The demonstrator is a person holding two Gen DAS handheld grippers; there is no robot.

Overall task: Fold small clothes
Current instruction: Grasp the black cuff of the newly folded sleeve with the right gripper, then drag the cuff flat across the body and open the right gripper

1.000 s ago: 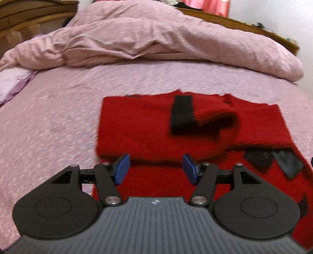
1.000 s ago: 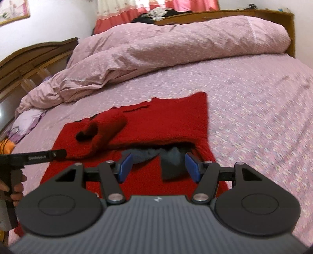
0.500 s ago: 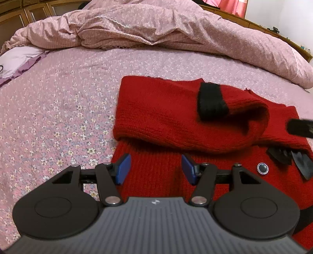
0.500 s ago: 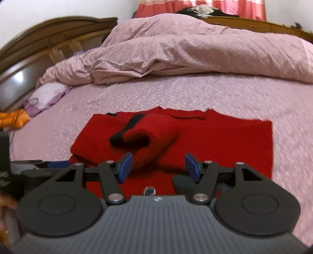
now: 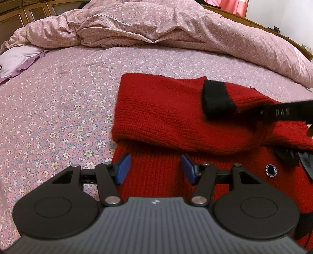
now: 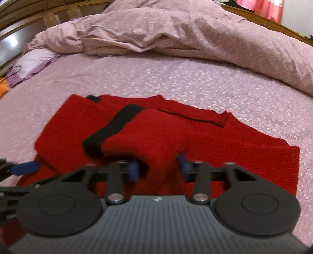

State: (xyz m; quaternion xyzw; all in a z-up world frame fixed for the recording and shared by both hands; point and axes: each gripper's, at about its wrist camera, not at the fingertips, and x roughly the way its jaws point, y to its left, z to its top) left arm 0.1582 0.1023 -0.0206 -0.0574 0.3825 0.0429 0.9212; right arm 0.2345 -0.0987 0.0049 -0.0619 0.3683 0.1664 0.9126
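Note:
A red knit sweater (image 5: 156,109) lies flat on the floral bedsheet (image 5: 58,117). One sleeve is folded across its chest and ends in a black cuff (image 5: 215,99). My left gripper (image 5: 154,168) hovers open over the sweater's lower left part, nothing between its blue pads. In the right wrist view the sweater (image 6: 234,146) fills the middle. My right gripper (image 6: 158,168) straddles the bulging sleeve fold behind the cuff (image 6: 117,125). Its jaws are closing with the sleeve between them, and a gap still shows at the left pad. A right gripper finger (image 5: 283,113) crosses the sleeve.
A rumpled pink duvet (image 5: 156,25) is heaped across the far side of the bed. A lilac pillow (image 5: 17,58) lies at the far left, below the wooden headboard (image 5: 19,11). A round button (image 5: 271,170) and black trim (image 5: 287,156) sit on the sweater's front.
My right gripper has swept left across the sweater onto the folded sleeve and its jaws have narrowed. The left gripper has come lower and nearer to the sweater, still open.

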